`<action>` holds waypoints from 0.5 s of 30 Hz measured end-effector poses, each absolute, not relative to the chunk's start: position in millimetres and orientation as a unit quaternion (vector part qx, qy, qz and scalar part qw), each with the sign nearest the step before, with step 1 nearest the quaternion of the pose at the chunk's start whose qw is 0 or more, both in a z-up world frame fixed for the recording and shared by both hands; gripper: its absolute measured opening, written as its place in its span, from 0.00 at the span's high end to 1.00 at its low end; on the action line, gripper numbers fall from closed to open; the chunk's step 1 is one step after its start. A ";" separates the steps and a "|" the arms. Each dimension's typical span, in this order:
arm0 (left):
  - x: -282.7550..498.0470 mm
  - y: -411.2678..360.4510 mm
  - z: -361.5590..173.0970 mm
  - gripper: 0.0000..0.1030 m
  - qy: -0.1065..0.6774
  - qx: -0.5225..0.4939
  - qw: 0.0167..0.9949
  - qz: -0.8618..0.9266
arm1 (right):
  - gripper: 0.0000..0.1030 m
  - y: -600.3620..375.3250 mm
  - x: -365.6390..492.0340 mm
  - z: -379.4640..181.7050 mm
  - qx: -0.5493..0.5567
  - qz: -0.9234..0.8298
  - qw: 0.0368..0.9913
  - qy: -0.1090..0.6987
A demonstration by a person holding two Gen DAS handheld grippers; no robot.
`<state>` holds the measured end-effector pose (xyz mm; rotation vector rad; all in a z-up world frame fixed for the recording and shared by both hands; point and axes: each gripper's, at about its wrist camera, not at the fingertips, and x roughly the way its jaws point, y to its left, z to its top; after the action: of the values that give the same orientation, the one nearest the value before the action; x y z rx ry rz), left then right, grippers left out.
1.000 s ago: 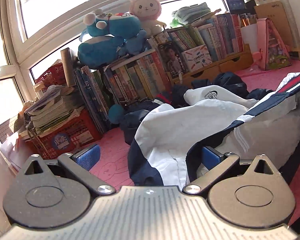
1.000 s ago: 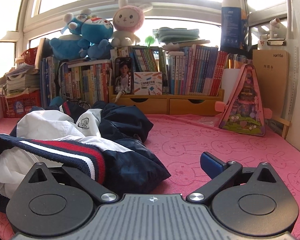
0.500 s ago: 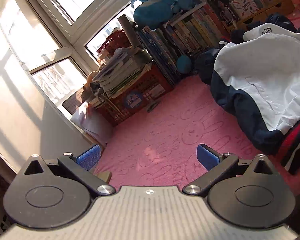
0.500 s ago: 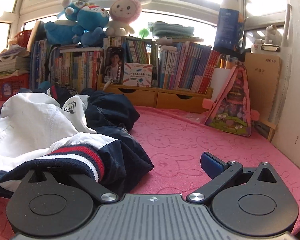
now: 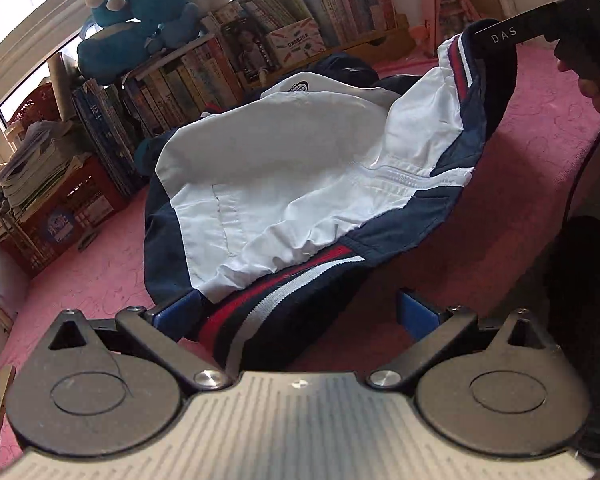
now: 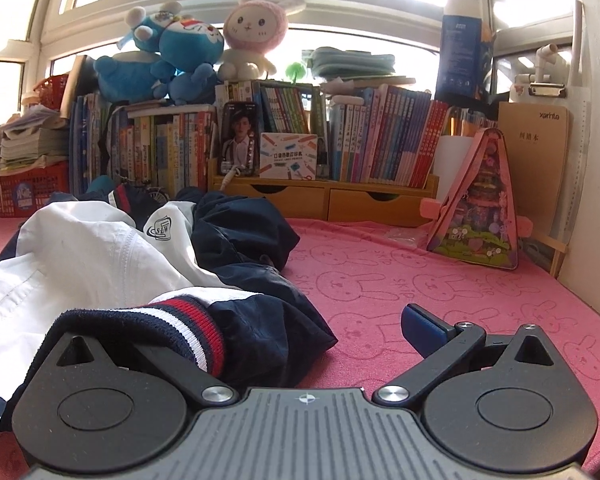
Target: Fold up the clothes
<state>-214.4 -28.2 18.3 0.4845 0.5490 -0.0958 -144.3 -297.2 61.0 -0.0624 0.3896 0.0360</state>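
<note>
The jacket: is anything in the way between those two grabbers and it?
Nothing visible. The jacket lies on the pink cloth, its striped hem already between the open fingers of the left gripper. The right gripper is open too, with another striped band draped over its left finger.

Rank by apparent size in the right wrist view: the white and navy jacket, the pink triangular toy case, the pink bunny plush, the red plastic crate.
1. White and navy jacket, though nearest the camera.
2. Pink triangular toy case.
3. Pink bunny plush.
4. Red plastic crate, partly hidden, so its place is unsure.
</note>
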 end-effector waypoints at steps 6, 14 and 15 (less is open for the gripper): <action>-203.2 -2.0 27.2 0.00 0.224 0.264 0.935 0.079 | 0.00 -298.4 -149.7 61.0 -0.039 0.012 0.981 0.189; -218.5 49.9 58.0 0.00 0.194 0.280 0.930 0.139 | 0.00 -298.6 -164.1 49.1 -0.128 0.034 0.969 0.210; -219.8 52.2 57.9 0.00 0.201 0.275 0.931 0.133 | 0.00 -294.1 -170.3 44.2 -0.169 0.039 0.963 0.208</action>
<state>-219.8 52.2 57.9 0.5641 0.4115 0.2727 -170.3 -294.1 44.2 -0.3417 0.4203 0.0784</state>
